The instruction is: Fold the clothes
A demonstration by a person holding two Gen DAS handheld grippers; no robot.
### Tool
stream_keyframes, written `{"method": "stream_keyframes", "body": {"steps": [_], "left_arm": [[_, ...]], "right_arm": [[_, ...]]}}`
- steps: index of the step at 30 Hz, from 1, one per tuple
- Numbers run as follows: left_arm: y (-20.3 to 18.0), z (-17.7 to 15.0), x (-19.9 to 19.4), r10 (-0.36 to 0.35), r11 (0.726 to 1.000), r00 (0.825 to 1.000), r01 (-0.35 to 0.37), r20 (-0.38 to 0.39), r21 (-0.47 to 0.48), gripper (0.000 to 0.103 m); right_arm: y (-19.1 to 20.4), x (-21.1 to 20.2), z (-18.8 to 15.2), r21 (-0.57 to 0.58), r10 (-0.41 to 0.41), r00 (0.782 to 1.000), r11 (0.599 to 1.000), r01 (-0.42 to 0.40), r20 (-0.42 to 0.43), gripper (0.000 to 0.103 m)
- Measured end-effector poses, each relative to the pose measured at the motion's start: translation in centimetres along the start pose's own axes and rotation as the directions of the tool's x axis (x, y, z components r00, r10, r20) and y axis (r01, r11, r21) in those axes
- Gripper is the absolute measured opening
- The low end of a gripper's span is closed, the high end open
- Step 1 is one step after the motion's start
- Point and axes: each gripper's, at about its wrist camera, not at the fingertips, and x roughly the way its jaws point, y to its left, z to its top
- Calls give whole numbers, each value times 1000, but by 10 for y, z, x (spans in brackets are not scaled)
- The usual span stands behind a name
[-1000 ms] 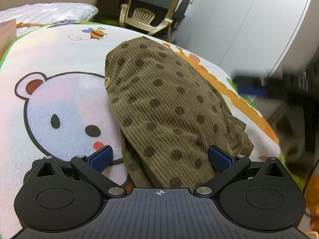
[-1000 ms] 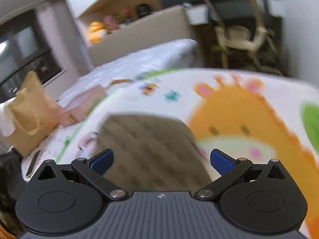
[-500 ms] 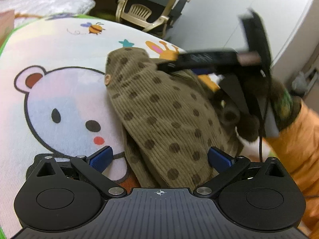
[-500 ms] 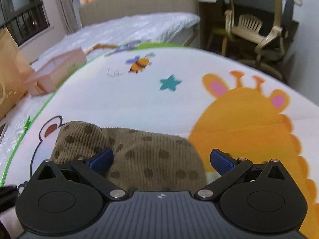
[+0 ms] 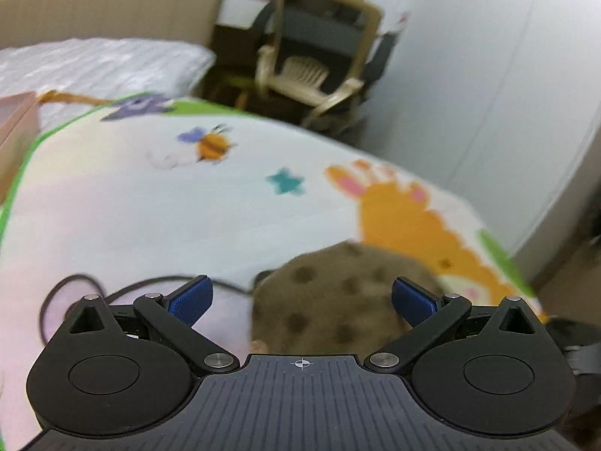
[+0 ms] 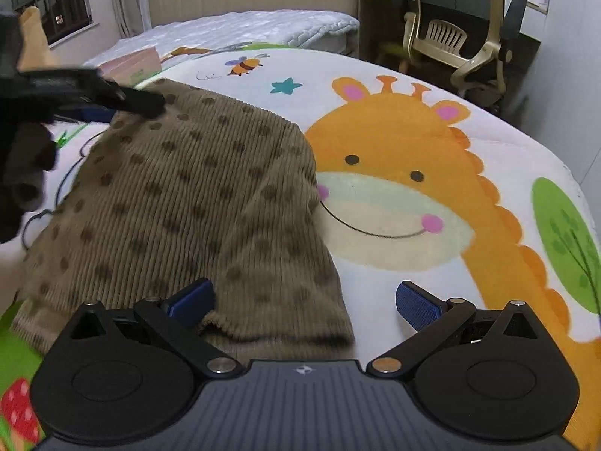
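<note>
With both my left gripper (image 5: 302,298) and right gripper (image 6: 305,302) spread wide over the spotted corduroy garment (image 6: 180,203) on the play mat (image 6: 375,120), a single-layer pinch risks dragging it askew.

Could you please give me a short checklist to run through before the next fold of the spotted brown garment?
1. Right gripper open: ok, fingers spread.
2. Left gripper open: ok, nothing clamped.
3. Garment lying flat on the mat: not ok, some creases show and the near hem is bunched.
4. Near hem within the right gripper's reach: ok, it lies between the fingers.
5. Left gripper positioned over the far edge: ok, seen at.
6. Layers under the garment: cannot tell.
</note>
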Motion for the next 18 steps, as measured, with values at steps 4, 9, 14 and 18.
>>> {"method": "stream_keyframes", "body": {"steps": [4, 9, 14, 18], "left_arm": [[7, -21, -28, -89, 996, 995, 88, -54, -34, 103], [-1, -58, -55, -191, 981, 968, 192, -161, -10, 103], [-26, -83, -61, -238, 951, 943, 275, -231, 139, 103], [-32, -86, -48, -181, 948, 951, 236, -251, 212, 103]], "right_arm": [[5, -28, -11, -37, 107, 993, 994, -105, 56, 103], [53, -31, -32, -296, 120, 993, 949, -110, 15, 103], [87, -17, -33, -420, 54, 998, 907, -33, 38, 103], [87, 6, -7, -354, 46, 998, 935, -26, 49, 103]]}}
